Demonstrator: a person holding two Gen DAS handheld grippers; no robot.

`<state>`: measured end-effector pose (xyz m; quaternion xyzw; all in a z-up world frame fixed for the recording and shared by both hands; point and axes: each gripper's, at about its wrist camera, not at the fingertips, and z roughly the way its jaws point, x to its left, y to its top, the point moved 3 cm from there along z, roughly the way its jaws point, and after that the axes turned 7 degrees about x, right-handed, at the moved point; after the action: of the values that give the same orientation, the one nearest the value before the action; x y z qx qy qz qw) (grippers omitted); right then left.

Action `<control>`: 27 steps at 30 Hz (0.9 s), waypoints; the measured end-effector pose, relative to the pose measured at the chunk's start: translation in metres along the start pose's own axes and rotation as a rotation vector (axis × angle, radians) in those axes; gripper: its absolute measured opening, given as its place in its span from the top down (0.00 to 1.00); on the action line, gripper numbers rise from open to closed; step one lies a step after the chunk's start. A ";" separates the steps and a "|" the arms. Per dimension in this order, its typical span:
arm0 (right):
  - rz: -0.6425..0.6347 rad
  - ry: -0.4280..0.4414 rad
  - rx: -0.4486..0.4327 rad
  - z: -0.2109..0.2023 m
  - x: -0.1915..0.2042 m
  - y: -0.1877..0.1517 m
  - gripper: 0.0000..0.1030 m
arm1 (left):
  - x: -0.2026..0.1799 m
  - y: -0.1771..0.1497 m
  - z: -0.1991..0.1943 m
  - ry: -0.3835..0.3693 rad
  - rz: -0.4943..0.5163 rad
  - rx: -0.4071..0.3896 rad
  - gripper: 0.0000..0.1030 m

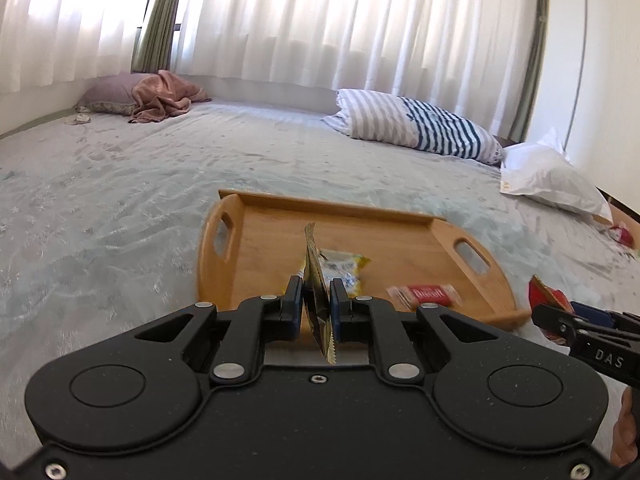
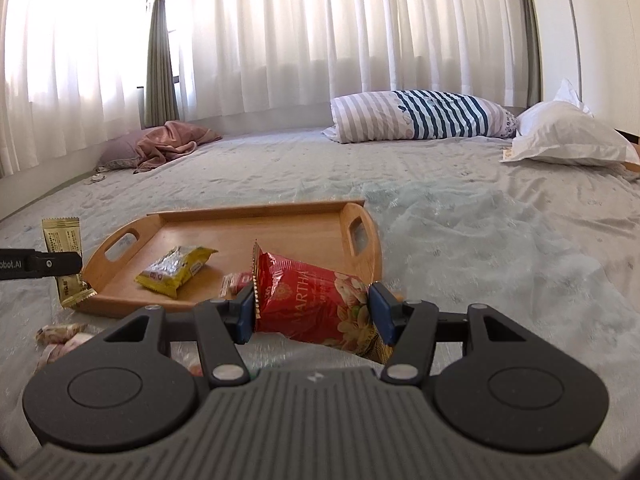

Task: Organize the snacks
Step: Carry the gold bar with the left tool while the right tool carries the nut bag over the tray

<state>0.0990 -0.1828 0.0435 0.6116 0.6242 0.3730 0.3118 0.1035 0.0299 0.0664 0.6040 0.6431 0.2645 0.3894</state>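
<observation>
Right wrist view: the right gripper (image 2: 312, 306) has its jaws clamped across a red nut bag (image 2: 320, 304), whose long axis lies crosswise between the pads. A wooden tray (image 2: 280, 216) rests on the bed (image 2: 480, 240) just ahead and slightly left, already holding a yellow packet (image 2: 176, 270) and a small red biscuit pack (image 2: 236, 282). Left wrist view: the left gripper (image 1: 316, 300) has its jaws pinched tight on a thin gold sachet (image 1: 314, 280), held on edge and pointing straight ahead toward the tray's open middle. Both bags appear carried, clear of the bed. Judging by this, the left is nearer the open floor of the tray.
</observation>
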 end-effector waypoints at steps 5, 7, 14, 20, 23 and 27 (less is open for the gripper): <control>-0.034 -0.001 0.000 0.021 0.004 0.019 0.41 | 0.015 0.023 0.022 0.014 -0.023 0.023 0.87; -0.035 0.003 0.006 0.030 0.005 0.027 0.41 | 0.020 0.030 0.032 0.018 -0.036 0.038 0.87; -0.061 0.003 0.038 0.067 0.009 0.050 0.41 | 0.033 0.047 0.071 0.047 -0.039 0.093 0.87; -0.095 -0.018 0.084 0.102 0.013 0.056 0.41 | 0.036 0.046 0.102 0.075 -0.018 0.143 0.87; -0.101 -0.019 0.111 0.117 0.014 0.058 0.41 | 0.037 0.043 0.114 0.083 -0.015 0.164 0.87; -0.107 -0.024 0.130 0.133 0.016 0.061 0.41 | 0.036 0.041 0.124 0.083 0.001 0.173 0.87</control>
<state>0.2430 -0.1569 0.0262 0.6007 0.6752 0.3069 0.2983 0.2302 0.0546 0.0238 0.6242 0.6788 0.2332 0.3085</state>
